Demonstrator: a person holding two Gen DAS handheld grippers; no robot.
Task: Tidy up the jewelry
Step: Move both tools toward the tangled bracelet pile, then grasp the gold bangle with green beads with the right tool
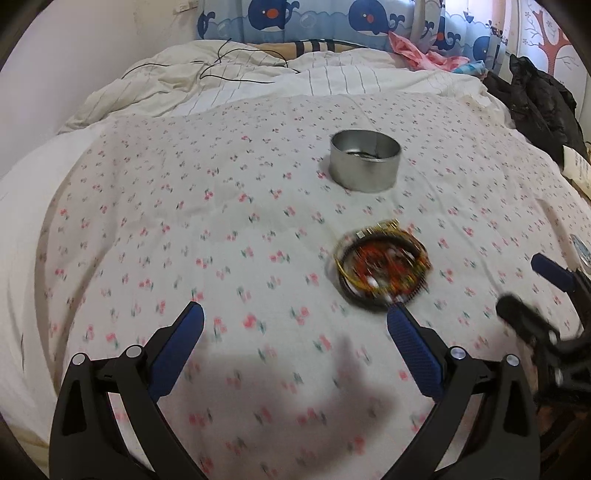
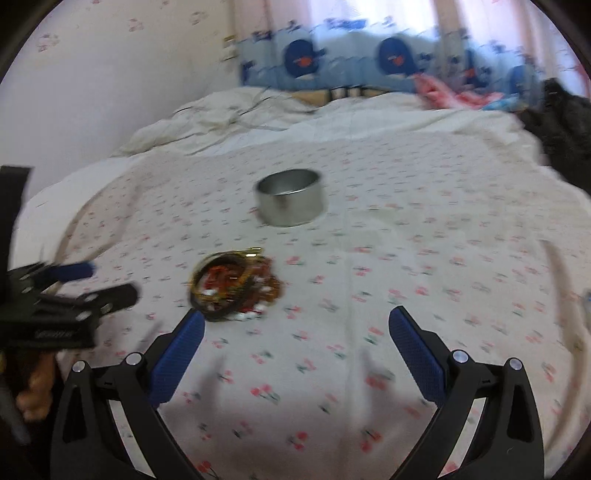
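Note:
A tangled pile of jewelry (image 1: 382,267), with black, gold and red bangles and beads, lies on the floral bedsheet; it also shows in the right wrist view (image 2: 234,286). A round silver tin (image 1: 365,160) stands open behind it, also in the right wrist view (image 2: 291,196). My left gripper (image 1: 295,323) is open and empty, just short of the pile, which lies ahead to its right. My right gripper (image 2: 296,326) is open and empty, with the pile ahead to its left. Each gripper shows in the other's view, the right one (image 1: 532,291) and the left one (image 2: 99,284).
The floral sheet (image 1: 184,221) covers a bed. A rumpled white duvet (image 1: 229,81) with a black cable lies at the back. Dark clothing (image 1: 539,103) is piled at the right edge. A whale-print cloth (image 1: 332,18) hangs behind the bed.

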